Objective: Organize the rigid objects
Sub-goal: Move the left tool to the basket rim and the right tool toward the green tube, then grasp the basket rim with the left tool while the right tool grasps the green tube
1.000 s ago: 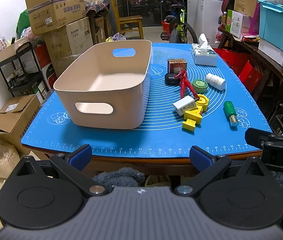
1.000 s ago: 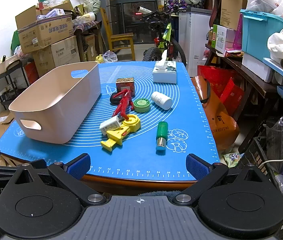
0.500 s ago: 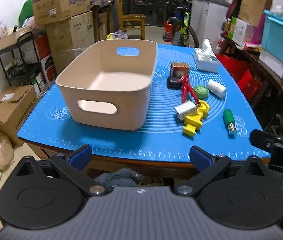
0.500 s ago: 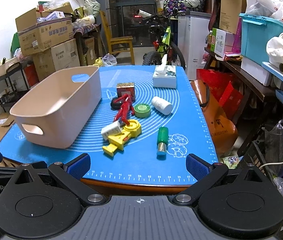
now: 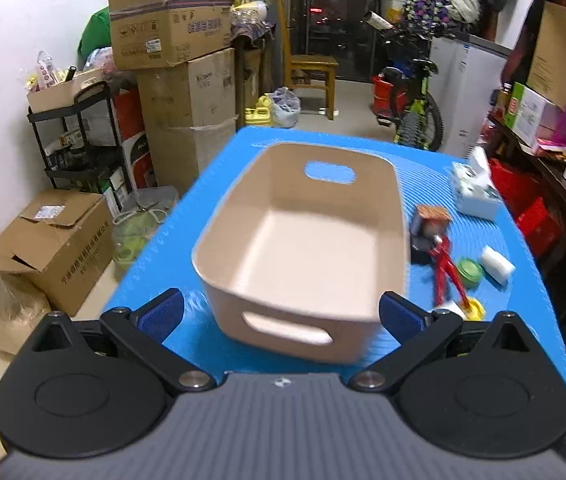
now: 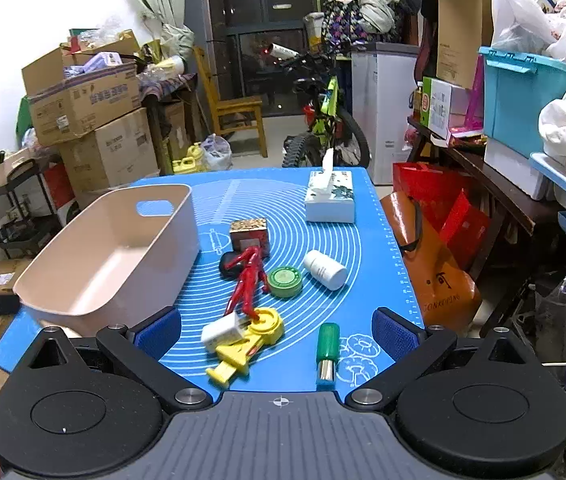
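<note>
Beige plastic, deep and bare inside, the bin (image 5: 303,248) sits on the left part of the blue mat (image 6: 363,280), its long side running away from the person, likely so things can be dropped in from the right without a reach across. The left gripper (image 5: 281,316) hangs over the bin's near end, jaws spread wide with nothing between them. The right gripper (image 6: 277,334) is equally released and empty, poised above the loose pile: a yellow toy (image 6: 243,348) with a white plug (image 6: 222,331) lying against it, a red figure (image 6: 247,280), a green tin (image 6: 285,281), a white bottle (image 6: 325,269), a small patterned box (image 6: 249,234) and a green stamp (image 6: 327,350) lying alone nearest the right pads. That stamp looks the easiest first pick, with bare mat all round it. The tangled toy, plug and figure touch each other, so a grab there may drag a neighbour. A tissue box (image 6: 331,200) stands well back. The mat's right edge runs close to the stamp and bottle.
</note>
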Motion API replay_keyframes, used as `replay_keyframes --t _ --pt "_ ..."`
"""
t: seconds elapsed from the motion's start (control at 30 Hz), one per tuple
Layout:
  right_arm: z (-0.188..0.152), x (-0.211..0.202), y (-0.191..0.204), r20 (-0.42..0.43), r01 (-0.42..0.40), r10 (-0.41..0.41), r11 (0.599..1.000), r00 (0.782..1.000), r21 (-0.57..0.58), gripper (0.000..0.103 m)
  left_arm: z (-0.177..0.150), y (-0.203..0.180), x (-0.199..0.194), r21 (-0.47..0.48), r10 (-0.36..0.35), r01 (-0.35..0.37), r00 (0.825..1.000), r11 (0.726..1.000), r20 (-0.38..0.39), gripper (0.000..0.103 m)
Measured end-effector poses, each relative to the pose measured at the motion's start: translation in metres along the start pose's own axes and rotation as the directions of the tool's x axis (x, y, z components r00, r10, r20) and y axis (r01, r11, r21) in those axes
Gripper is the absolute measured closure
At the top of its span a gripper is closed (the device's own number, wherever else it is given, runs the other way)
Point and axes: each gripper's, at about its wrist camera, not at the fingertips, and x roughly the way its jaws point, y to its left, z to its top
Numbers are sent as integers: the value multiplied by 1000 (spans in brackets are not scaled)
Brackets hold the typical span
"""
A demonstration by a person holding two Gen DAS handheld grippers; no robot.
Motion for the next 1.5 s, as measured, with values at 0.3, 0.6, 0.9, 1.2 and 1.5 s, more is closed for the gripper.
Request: replay_keyframes --t 0.3,0.6,0.9,1.2,1.5 --pt "-1 72 -20 -115 62 -61 998 991 10 2 33 41 58 -41 47 -49 998 998 -41 0" --pt "-16 126 -35 -212 121 -121 993 970 -12 2 35 57 114 36 56 -53 995 998 -83 3" --pt "-24 156 -33 -275 145 -149 989 950 -37 3 28 61 145 62 32 -22 987 998 -158 15" --pt "-30 176 -33 -328 152 -152 988 932 -25 11 29 74 158 5 9 -8 979 1000 -202 32" --pt "-36 181 -29 -346 162 -172 985 922 -58 16 34 77 151 9 7 -5 985 1000 -173 65"
